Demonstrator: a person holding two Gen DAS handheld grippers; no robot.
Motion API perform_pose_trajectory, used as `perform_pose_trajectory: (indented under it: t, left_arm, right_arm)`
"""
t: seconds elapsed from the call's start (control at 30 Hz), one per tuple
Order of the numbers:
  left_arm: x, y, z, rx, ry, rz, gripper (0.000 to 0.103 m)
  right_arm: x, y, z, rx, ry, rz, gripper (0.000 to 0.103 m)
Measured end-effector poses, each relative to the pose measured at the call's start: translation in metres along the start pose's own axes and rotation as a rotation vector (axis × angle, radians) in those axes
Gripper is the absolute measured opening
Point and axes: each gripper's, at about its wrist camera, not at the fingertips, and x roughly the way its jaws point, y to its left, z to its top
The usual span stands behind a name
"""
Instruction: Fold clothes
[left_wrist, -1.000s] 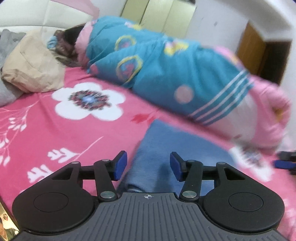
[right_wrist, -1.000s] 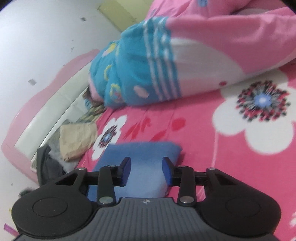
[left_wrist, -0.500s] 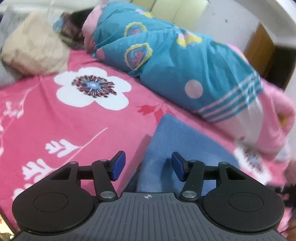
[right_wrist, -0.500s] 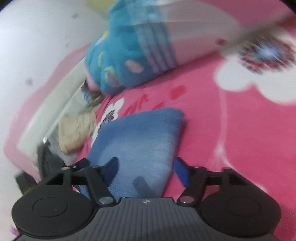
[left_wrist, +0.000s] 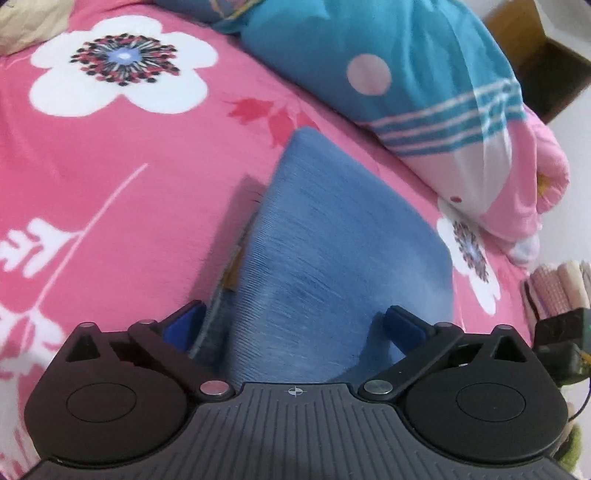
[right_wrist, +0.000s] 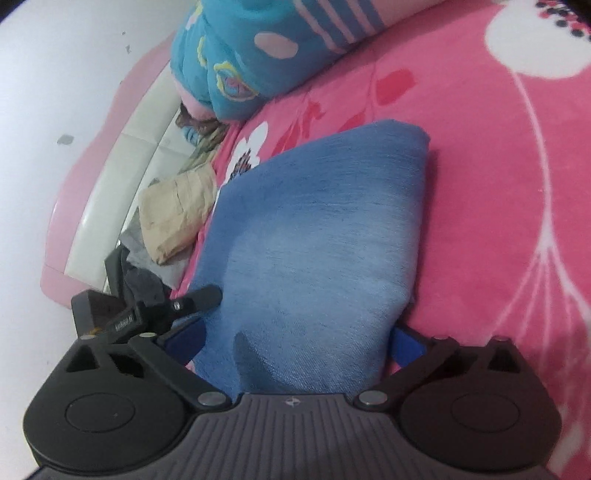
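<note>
folded blue denim garment (left_wrist: 332, 266) lies on pink floral bed sheet (left_wrist: 110, 184). left tool (left_wrist: 293, 325) and right tool (right_wrist: 293, 341) both opening wide, straddling its near end, pads not gripping.

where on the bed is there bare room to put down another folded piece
Bare pink bedsheet lies open between the folded blue garment and the beige bundle, around the big white flower. It is crowded along the rolled teal quilt and by the headboard, where loose clothes pile up.
</note>
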Motion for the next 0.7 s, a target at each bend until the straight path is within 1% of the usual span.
perform_pose_trajectory:
  t: [0.03,0.1,0.17,0.33,0.43,0.5,0.6,0.63,0.7]
  left_arm:
    - [0.000,-0.002,-0.002,0.002,0.001,-0.001,0.102]
    - [0.001,-0.003,-0.006,0.001,0.002,-0.003,0.102]
    - [0.001,-0.005,-0.007,-0.005,0.012,-0.010,0.102]
    - [0.002,-0.019,-0.017,0.002,0.058,-0.026,0.102]
    - [0.004,-0.040,-0.034,0.027,0.091,-0.051,0.102]
    - [0.005,-0.060,-0.051,0.069,0.106,-0.079,0.102]
    - [0.012,-0.094,-0.077,0.169,0.130,-0.120,0.102]
    - [0.014,-0.103,-0.085,0.201,0.129,-0.125,0.102]
    - [0.013,-0.109,-0.093,0.251,0.097,-0.092,0.102]
  right_arm:
    - [-0.005,-0.005,-0.002,0.017,-0.012,0.000,0.080]
    - [-0.014,-0.024,-0.005,0.077,-0.027,0.009,0.049]
    - [-0.019,-0.036,-0.005,0.115,-0.038,0.031,0.038]
    - [-0.031,-0.045,-0.001,0.124,-0.062,0.062,0.032]
    - [-0.051,-0.048,0.002,0.122,-0.088,0.058,0.030]
    - [-0.070,-0.051,0.002,0.109,-0.101,0.033,0.030]
    - [-0.106,-0.061,-0.009,0.106,-0.126,-0.016,0.030]
    - [-0.118,-0.067,-0.015,0.117,-0.134,-0.032,0.030]
    - [-0.141,-0.077,-0.030,0.145,-0.162,-0.061,0.029]
